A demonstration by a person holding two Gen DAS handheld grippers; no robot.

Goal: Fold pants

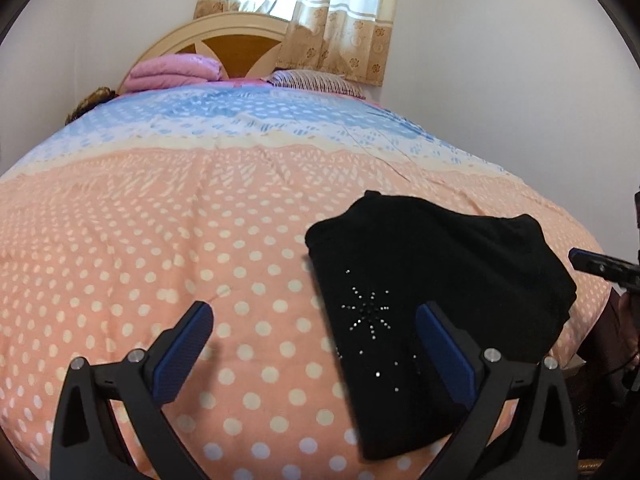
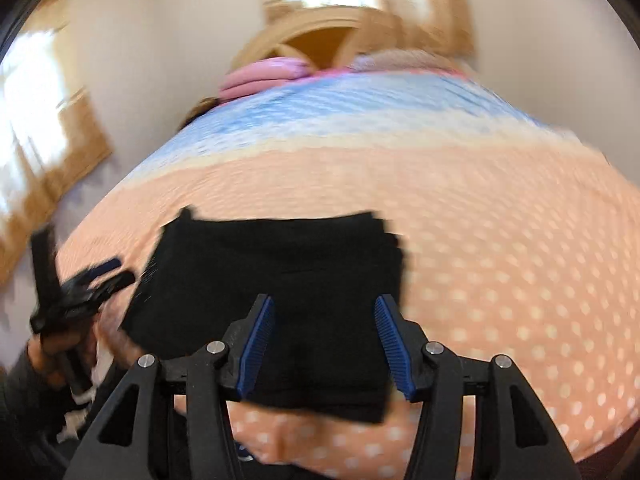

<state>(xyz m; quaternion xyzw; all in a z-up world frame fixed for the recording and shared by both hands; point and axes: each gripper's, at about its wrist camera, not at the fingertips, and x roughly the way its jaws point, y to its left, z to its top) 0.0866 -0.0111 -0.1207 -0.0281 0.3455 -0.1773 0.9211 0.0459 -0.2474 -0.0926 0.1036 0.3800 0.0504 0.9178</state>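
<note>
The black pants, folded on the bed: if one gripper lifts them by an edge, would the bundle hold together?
Probably not. The black pants look like soft knit, stacked in loose layers whose edges show separately, so they would likely droop and unfold. They seem light, and on the polka-dot quilt a push would probably bunch them.

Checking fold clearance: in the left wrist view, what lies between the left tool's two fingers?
Mostly bare polka-dot bedspread, plus the near left edge of the folded black pants with its rhinestone starburst. The left tool is open, holding nothing.
</note>
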